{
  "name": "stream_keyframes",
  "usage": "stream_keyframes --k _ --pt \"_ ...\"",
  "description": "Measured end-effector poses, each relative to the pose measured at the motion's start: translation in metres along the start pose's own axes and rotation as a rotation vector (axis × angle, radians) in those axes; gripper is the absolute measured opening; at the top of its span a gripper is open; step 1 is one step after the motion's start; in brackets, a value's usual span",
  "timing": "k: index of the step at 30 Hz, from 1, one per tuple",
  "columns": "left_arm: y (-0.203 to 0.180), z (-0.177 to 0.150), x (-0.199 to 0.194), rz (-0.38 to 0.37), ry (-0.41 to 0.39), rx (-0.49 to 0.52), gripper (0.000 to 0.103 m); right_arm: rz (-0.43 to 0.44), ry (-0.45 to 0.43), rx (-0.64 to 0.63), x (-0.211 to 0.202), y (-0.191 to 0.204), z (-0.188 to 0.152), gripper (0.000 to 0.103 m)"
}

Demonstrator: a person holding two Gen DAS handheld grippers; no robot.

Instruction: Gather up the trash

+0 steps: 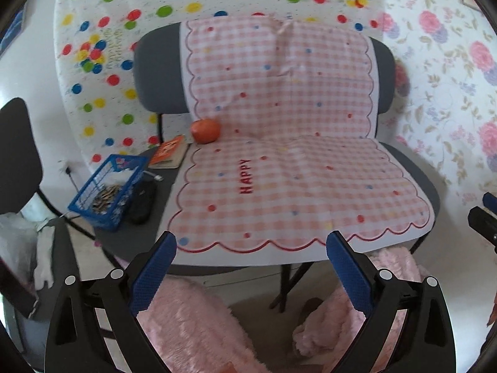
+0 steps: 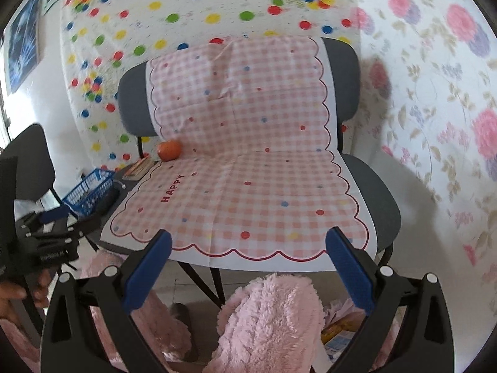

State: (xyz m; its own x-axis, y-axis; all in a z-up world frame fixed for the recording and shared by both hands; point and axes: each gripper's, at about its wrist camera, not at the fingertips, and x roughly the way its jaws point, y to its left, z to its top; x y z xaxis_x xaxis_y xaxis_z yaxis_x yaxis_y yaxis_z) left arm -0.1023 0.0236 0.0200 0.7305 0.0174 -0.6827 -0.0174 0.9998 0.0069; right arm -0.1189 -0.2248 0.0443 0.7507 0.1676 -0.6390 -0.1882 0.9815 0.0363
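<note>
1. The trash is gathered in the blue basket (image 1: 107, 191), seen at nine o'clock in the left wrist view on the dark seat (image 1: 161, 199) beside the checked cloth (image 1: 295, 171); shell-like scraps and something white lie inside it.
2. No loose trash can be made out on the cloth itself; only an orange (image 1: 206, 130) sits at its ten o'clock corner, touching the backrest fold, with a booklet (image 1: 169, 155) just beside it.
3. The left gripper (image 1: 251, 279) is held wide open and nothing is gripped between its jaws.
4. The right gripper (image 2: 248, 275) is likewise spread wide and empty.
5. The step in hand is judged to be a search or a return after a drop.
6. Next, remaining scraps must be located, perhaps the wrappers (image 2: 338, 332) at five o'clock of the right view.
</note>
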Motion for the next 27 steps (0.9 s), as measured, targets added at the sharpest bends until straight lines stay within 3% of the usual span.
stream_keyframes --k 27 --pt "0.0045 0.0039 -0.0045 0.012 0.000 -0.010 0.096 -0.006 -0.001 0.031 0.0033 -0.0009 -0.0023 0.097"
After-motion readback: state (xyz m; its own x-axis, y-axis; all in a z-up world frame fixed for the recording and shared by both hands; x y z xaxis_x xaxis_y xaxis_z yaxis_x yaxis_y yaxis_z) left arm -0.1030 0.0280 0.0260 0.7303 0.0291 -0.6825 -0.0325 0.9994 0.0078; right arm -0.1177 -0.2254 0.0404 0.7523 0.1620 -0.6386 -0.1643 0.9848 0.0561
